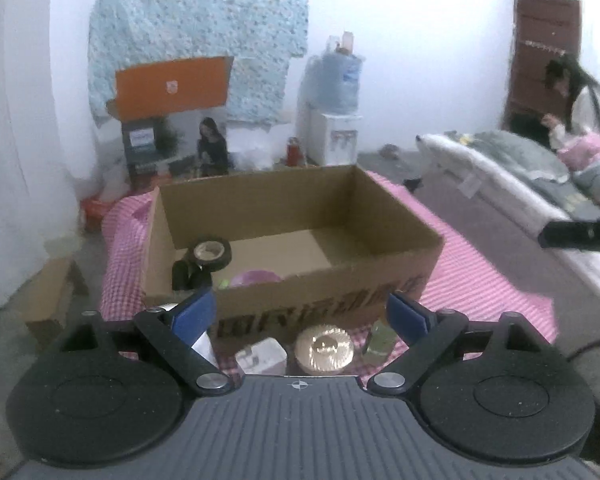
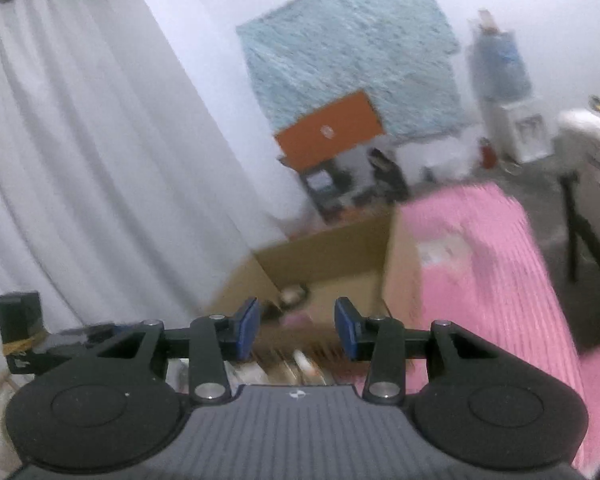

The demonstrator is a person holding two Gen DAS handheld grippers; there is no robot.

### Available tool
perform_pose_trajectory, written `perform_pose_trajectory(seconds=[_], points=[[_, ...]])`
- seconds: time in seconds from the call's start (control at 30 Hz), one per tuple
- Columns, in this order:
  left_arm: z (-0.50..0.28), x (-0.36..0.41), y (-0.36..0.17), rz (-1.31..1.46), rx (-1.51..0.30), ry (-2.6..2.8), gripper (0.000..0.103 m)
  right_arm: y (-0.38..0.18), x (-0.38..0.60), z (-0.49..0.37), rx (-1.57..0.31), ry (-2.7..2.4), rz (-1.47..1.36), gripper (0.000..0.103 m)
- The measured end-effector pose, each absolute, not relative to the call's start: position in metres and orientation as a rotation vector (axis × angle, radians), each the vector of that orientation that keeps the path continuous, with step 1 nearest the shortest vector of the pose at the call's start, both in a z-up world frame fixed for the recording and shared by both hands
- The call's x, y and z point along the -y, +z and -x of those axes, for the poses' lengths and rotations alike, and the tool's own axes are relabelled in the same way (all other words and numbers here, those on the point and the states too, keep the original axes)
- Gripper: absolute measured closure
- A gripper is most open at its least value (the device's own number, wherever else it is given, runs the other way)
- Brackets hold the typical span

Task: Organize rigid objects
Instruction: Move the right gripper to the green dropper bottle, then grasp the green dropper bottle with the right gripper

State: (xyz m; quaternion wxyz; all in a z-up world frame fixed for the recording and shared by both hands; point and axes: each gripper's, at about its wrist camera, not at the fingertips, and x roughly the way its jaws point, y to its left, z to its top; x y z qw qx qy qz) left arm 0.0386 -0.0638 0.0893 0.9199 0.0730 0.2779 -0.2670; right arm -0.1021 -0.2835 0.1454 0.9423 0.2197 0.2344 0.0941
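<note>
Looking along the left gripper (image 1: pixel 300 314), its blue-padded jaws stand wide apart with nothing between them. Just beyond the fingertips, toward twelve o'clock, sits an open cardboard box (image 1: pixel 380 216) on a pink checked cloth (image 1: pixel 480 280). Inside the box, at its ten o'clock corner, a roll of black tape (image 1: pixel 212 254) leans against a small black object (image 1: pixel 182 274), and a pink round item (image 1: pixel 256 278) lies just beside them near the front wall (only its top shows). On the cloth between the box's front wall and the gripper lie a white block (image 1: pixel 262 356), a gold ribbed round lid (image 1: pixel 324 350) and a small greenish glass piece (image 1: pixel 380 338), side by side. A dark bar (image 1: pixel 580 234) enters from three o'clock.

From the right wrist view the picture is smeared by motion. The right gripper (image 2: pixel 296 328) has its jaws apart, nothing gripped. At twelve o'clock past the fingertips the cardboard box (image 2: pixel 320 256) shows its inner wall, with the tape roll (image 2: pixel 294 294) faintly visible inside. The pink cloth (image 2: pixel 500 260) spreads toward two o'clock. Blurred small objects (image 2: pixel 300 364) lie below the fingers; what they are cannot be told. A white curtain (image 2: pixel 80 160) fills ten o'clock.
</note>
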Motion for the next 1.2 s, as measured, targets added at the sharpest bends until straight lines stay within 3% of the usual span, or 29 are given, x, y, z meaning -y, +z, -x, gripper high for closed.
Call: perform_pose_trajectory(seconds=[0.13, 0.23, 0.53, 0.8, 0.93, 1.1, 1.2], points=[[-0.036, 0.088, 0.066, -0.2, -0.55, -0.563, 0.012, 0.108, 0.268, 0.097, -0.547, 0.14, -0.435, 0.059], [-0.028, 0.105, 0.049, -0.278, -0.535, -0.596, 0.019, 0.091, 0.252, 0.084, -0.575, 0.143, -0.413, 0.06], [-0.019, 0.135, 0.028, -0.409, -0.487, -0.7, 0.032, 0.081, 0.228, 0.057, -0.612, 0.178, -0.334, 0.066], [-0.033, 0.151, 0.018, -0.433, -0.533, -0.746, 0.051, 0.075, 0.222, 0.026, -0.644, 0.223, -0.295, 0.074], [-0.04, 0.154, 0.015, -0.43, -0.561, -0.748, 0.057, 0.07, 0.225, 0.011, -0.679, 0.257, -0.308, 0.076], [-0.048, 0.154, 0.014, -0.411, -0.599, -0.731, 0.075, 0.069, 0.227, 0.003, -0.7, 0.291, -0.312, 0.081], [-0.049, 0.155, 0.016, -0.396, -0.604, -0.734, 0.075, 0.07, 0.226, 0.003, -0.701, 0.29, -0.295, 0.082]])
